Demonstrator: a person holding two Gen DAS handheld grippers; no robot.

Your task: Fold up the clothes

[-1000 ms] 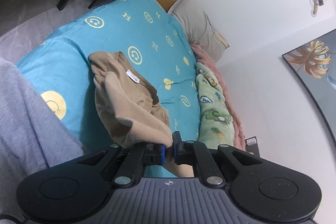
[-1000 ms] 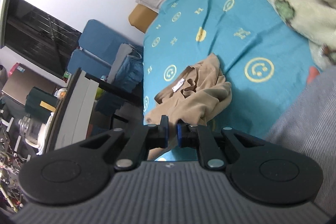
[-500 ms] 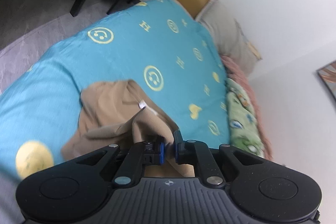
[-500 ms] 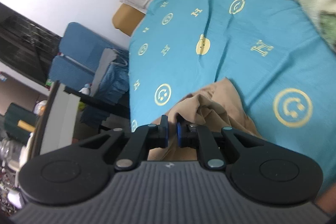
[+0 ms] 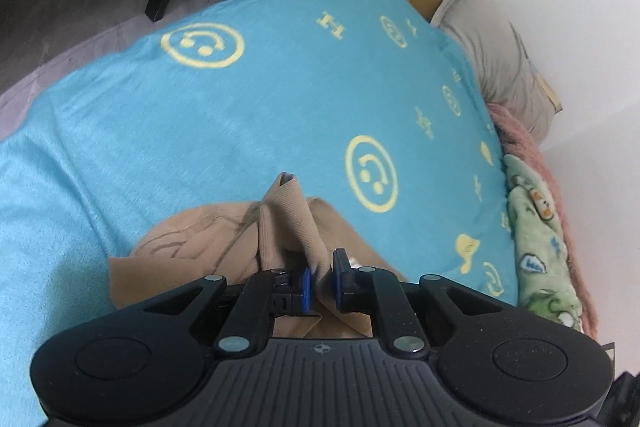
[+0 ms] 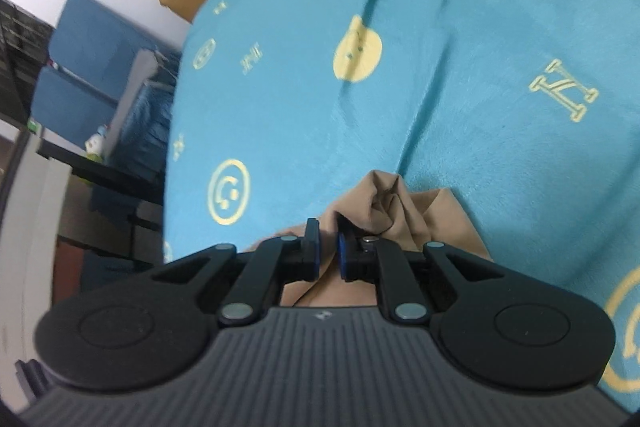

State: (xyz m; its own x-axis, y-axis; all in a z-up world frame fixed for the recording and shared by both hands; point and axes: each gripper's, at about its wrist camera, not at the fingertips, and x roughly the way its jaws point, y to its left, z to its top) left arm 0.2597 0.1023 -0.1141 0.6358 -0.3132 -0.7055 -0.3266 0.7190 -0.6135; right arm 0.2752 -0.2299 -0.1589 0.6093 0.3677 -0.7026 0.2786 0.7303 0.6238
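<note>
A tan garment (image 5: pixel 208 247) lies bunched on the blue bed cover (image 5: pixel 200 131) with yellow smiley prints. My left gripper (image 5: pixel 320 277) is shut on a fold of the tan cloth, low over the cover. My right gripper (image 6: pixel 329 247) is shut on another fold of the same garment (image 6: pixel 384 203), also close to the cover (image 6: pixel 440 107). Most of the garment is hidden under the gripper bodies.
A green patterned blanket (image 5: pixel 540 239) and a pink one (image 5: pixel 524 131) lie along the wall side of the bed. A grey pillow (image 5: pixel 496 63) is at the head. Blue chairs (image 6: pixel 80 67) and a dark table (image 6: pixel 92 175) stand beside the bed.
Both grippers have moved down and forward toward the bed cover, carrying the tan garment with them. The garment now fills less of each view and sits bunched under the fingers.
</note>
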